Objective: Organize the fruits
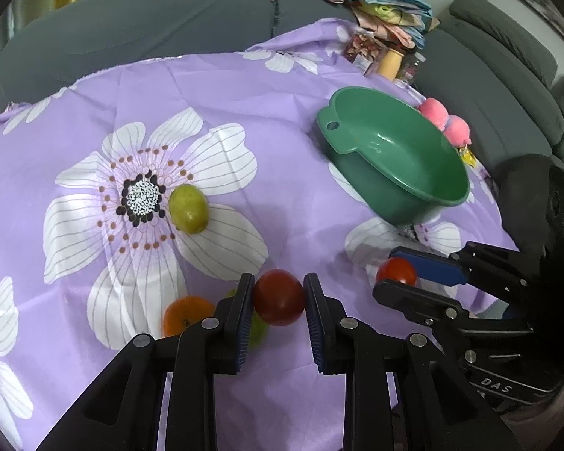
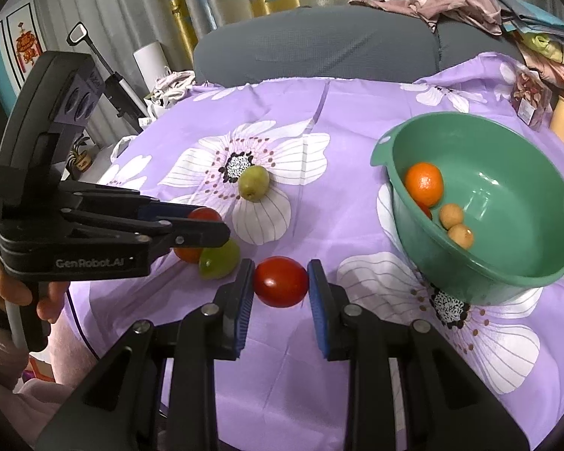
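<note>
My left gripper [image 1: 279, 297] is shut on a red tomato [image 1: 279, 297] above the purple flowered cloth [image 1: 244, 112]; it shows in the right wrist view [image 2: 206, 221] too. My right gripper [image 2: 281, 282] is shut on a second red tomato [image 2: 281, 282], also seen in the left wrist view [image 1: 396, 271]. The green bowl [image 2: 507, 263] at the right holds an orange [image 2: 424, 183] and two small tan fruits [image 2: 451, 216]. On the cloth lie a green pear [image 1: 188, 208], an orange [image 1: 186, 315] and a green fruit [image 2: 220, 259].
A grey sofa [image 1: 150, 26] stands behind the table, with piled clothes [image 2: 470, 7]. Two pink round things [image 1: 445, 120] lie behind the bowl. Jars and packets [image 1: 383, 58] stand at the far right edge of the table.
</note>
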The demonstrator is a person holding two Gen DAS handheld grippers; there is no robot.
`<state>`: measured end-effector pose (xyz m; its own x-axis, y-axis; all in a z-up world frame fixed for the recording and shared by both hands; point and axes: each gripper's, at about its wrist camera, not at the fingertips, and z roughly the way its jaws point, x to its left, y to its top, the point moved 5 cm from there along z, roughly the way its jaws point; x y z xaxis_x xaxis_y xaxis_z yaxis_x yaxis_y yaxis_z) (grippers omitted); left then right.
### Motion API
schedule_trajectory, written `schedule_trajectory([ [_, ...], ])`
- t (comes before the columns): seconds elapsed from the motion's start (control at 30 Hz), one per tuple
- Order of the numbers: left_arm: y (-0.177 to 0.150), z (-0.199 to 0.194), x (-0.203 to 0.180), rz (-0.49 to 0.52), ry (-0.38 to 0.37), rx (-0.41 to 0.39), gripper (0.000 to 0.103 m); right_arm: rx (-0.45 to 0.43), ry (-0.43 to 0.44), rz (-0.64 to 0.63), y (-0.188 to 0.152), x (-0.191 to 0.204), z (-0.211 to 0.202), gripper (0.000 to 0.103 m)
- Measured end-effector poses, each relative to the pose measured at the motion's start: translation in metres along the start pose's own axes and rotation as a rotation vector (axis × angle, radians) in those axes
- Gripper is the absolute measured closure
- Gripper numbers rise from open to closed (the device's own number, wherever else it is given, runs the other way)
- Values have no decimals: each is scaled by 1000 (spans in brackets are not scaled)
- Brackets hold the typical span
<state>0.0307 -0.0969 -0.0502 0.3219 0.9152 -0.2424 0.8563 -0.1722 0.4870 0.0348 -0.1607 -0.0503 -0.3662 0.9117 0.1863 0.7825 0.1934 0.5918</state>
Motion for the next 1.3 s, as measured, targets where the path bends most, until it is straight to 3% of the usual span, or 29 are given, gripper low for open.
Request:
schedule_trajectory([
  [0.53, 7, -16, -15, 22, -20, -37, 76, -47, -5, -6, 5, 1, -12, 74],
  [1.0, 30, -10, -42, 87, -28, -56, 76, -116, -30, 22, 17, -23, -29, 74],
  [1.3, 26, 14, 6, -26, 38, 5, 76, -133, -31, 62, 16, -42, -32, 74],
])
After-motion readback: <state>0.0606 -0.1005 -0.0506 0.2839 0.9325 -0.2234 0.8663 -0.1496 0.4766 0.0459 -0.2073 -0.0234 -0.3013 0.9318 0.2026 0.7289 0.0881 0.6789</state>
